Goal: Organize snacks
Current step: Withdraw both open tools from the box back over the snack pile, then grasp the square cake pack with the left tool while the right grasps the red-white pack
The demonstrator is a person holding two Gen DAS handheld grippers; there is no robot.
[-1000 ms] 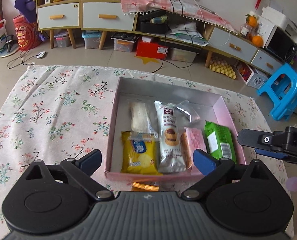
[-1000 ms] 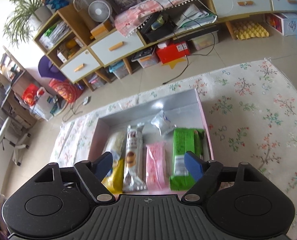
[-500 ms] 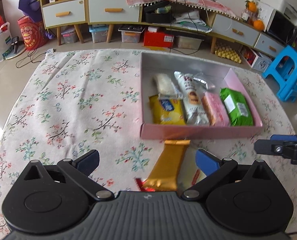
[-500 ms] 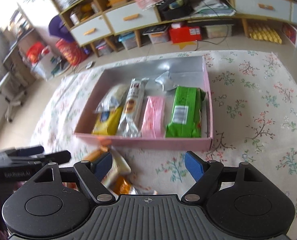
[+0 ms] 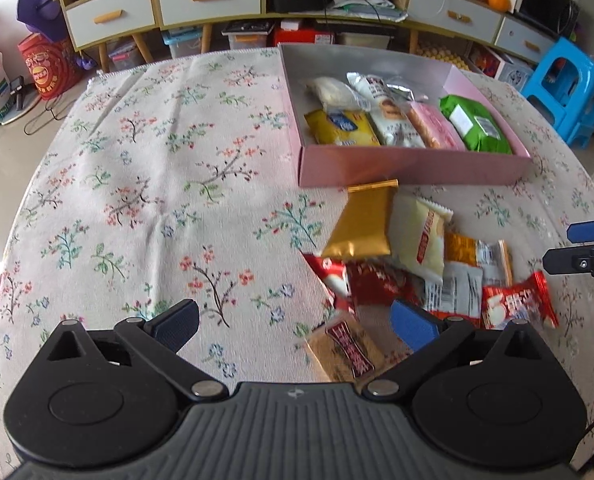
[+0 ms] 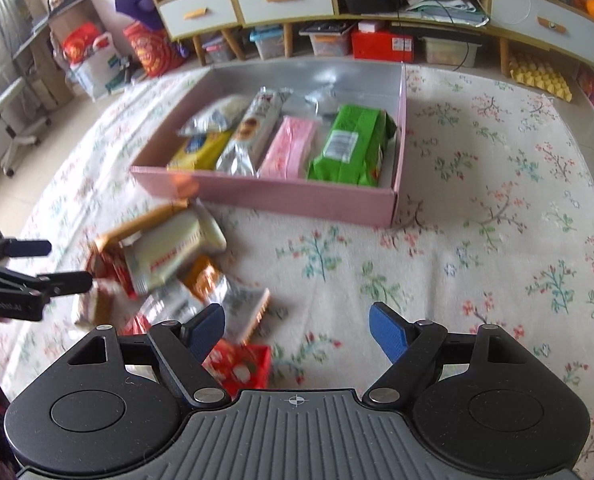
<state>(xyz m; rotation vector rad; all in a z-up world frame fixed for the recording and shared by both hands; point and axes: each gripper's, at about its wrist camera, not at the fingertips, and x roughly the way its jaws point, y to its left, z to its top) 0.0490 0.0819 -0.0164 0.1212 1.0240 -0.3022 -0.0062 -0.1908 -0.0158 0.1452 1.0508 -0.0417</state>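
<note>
Left wrist view: open left claw (image 5: 295, 322) above bare floral cloth (image 5: 137, 200) beside pink box (image 5: 409, 166).

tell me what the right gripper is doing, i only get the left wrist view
Observer: The right gripper has its jaws wide open with nothing between them, over bare cloth.
Operator: is it near any snack
Observer: A red packet lies just under its left side, at the near edge of the pile.
Operator: how does my gripper look from there
Observer: The left gripper comes in side-on with its jaws apart. Its lower tip is at the pile's left edge, but I cannot tell if it touches.
</note>
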